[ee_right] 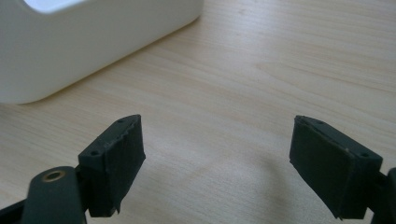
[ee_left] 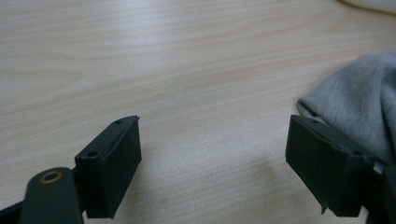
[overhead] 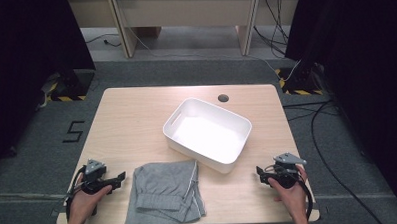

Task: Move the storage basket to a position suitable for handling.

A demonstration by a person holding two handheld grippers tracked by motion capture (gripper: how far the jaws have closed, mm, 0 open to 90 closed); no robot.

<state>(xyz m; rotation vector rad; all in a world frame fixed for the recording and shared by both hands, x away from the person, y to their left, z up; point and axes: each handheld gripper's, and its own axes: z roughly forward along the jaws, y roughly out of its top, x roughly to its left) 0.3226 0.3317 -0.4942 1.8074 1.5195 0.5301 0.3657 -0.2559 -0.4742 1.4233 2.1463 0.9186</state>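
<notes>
We held both grippers spread wide and empty; the grey shorts (overhead: pixel 165 192) lay at the table's (overhead: pixel 136 119) near edge, just beside our left gripper (overhead: pixel 120 178), the right gripper (overhead: pixel 259 173) farther off

Both forearms came in from the near edge. The left hand (overhead: pixel 84 196) held the left tool (overhead: pixel 120 178) low, pointing inward, its jaws spread wide. The right hand (overhead: pixel 289 189) held the right tool (overhead: pixel 260 173) likewise, jaws wide apart, gripping nothing.
</notes>
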